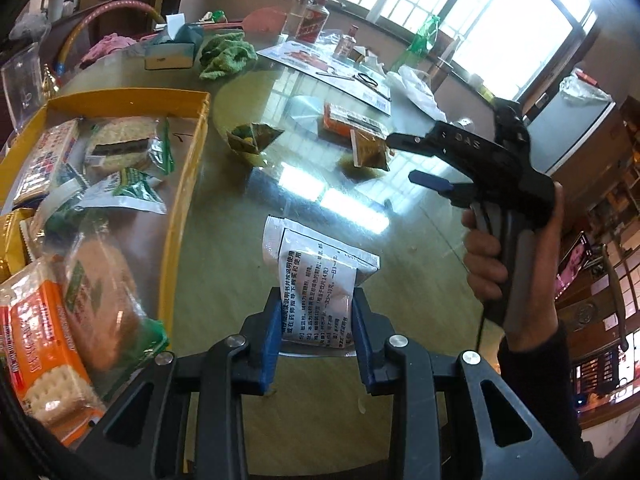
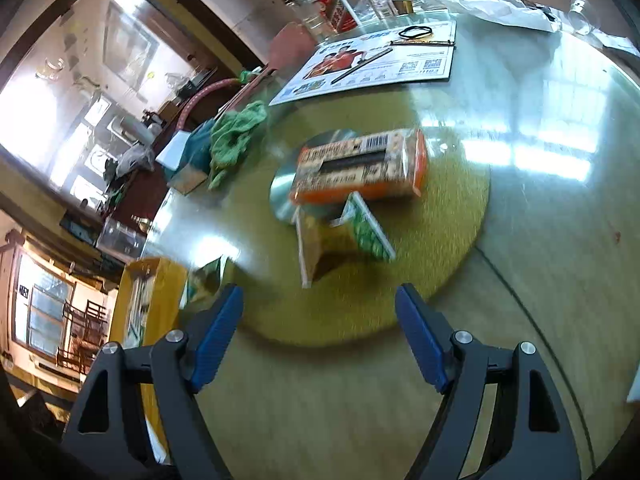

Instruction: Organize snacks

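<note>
**Sachet in hand, tray to its left**

Blue pads of your left gripper (image 1: 316,334) are clamping the white printed sachet (image 1: 320,280), its long axis running straight out from the fingers; the yellow tray (image 1: 188,184) is lying just left of it, nearer this hand; your right gripper (image 2: 320,332) is hanging spread wide, holding nothing, facing the orange packet (image 2: 360,172); motion blur is smearing the small packs leaning beside that packet.
</note>
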A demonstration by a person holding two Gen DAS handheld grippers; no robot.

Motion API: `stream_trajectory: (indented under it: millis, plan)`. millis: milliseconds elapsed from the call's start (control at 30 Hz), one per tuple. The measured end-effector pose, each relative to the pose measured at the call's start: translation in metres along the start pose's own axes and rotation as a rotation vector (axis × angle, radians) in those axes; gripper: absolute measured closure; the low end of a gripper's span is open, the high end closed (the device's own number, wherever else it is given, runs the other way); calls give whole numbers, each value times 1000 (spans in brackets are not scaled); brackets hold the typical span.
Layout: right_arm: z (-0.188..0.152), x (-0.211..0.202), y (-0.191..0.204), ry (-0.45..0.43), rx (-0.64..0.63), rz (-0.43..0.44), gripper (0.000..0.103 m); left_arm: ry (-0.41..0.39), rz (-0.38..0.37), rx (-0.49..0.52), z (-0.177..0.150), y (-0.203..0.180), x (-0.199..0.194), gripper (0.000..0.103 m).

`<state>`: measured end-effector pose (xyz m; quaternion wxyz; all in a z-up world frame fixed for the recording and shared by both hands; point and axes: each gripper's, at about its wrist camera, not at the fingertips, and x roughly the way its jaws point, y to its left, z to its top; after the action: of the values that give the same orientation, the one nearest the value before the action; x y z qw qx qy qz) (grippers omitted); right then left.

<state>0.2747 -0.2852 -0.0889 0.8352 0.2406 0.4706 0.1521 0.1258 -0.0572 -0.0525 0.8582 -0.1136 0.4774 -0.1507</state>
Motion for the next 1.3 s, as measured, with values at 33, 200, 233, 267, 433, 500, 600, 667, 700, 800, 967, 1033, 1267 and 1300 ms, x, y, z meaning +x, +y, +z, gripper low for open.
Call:
stream_trajectory:
  millis: [33,200,233,267,433,500,600,667,700,800,967,1033,1267,1300]
  plan:
    - [6,4,0,-1,-3,3,24,-2,-1,-2,0,2,-2,72]
    - [27,35,-5,39,21,-38,24,-12,-8,-15,0,8,-6,72]
    - [28,39,-5,42,21,-55,24,-13,-10,-16,0,9,-6,72]
    - [27,42,-2,46,3,-69,24,-13,-10,-18,0,10,-6,72]
    - [21,49,13,35,-84,-187,45,-11,-11,-20,0,11,-6,72]
    - [20,49,14,39,-92,-197,48,-14,-14,-17,0,10,-7,72]
    - [16,46,11,45,-85,-193,57,-22,-15,-15,-4,9,-13,72]
    - [9,42,11,52,-76,-166,59,-24,-14,-14,-5,8,-16,72]
    - [5,40,12,51,-78,-160,60,-25,-15,-13,-6,7,-17,72]
    - [-13,30,15,51,-75,-119,61,-28,-16,-9,-10,5,-21,72]
    - [-46,-10,28,6,-53,-23,62,-41,-22,-4,-15,3,-30,72]
    - [-58,-30,37,-23,-48,11,62,-48,-26,-3,-18,2,-36,72]
    - [-95,-83,68,-118,-75,55,62,-93,-31,5,-26,-2,-61,72]
    - [-99,-87,70,-121,-77,60,62,-98,-32,7,-28,-3,-64,71]
